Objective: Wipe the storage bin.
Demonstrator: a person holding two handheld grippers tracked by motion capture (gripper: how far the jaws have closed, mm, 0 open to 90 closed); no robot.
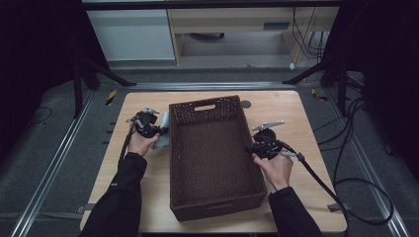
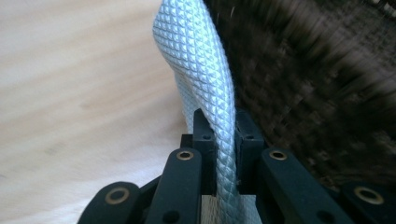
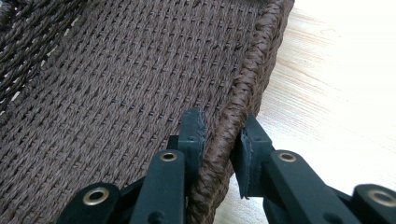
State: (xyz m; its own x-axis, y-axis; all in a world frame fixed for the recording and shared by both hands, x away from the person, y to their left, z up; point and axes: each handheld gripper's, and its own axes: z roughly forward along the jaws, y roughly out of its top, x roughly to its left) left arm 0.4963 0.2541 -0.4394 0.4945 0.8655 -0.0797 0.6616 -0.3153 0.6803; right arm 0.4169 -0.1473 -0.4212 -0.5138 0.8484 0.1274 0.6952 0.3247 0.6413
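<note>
Right claw (image 1: 253, 148) clamped on the wicker basket's right rim (image 3: 243, 100), bracing it on the tabletop (image 1: 301, 148), left claw (image 1: 159, 131) pinched shut on a pale quilted cloth (image 2: 205, 70) just outside the left wall; judged mid-transfer, next lift over the rim into the basket

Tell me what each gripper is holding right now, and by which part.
The left gripper pinches a white cloth at a folded edge. The right gripper clamps the brown basket by its braided rim.
</note>
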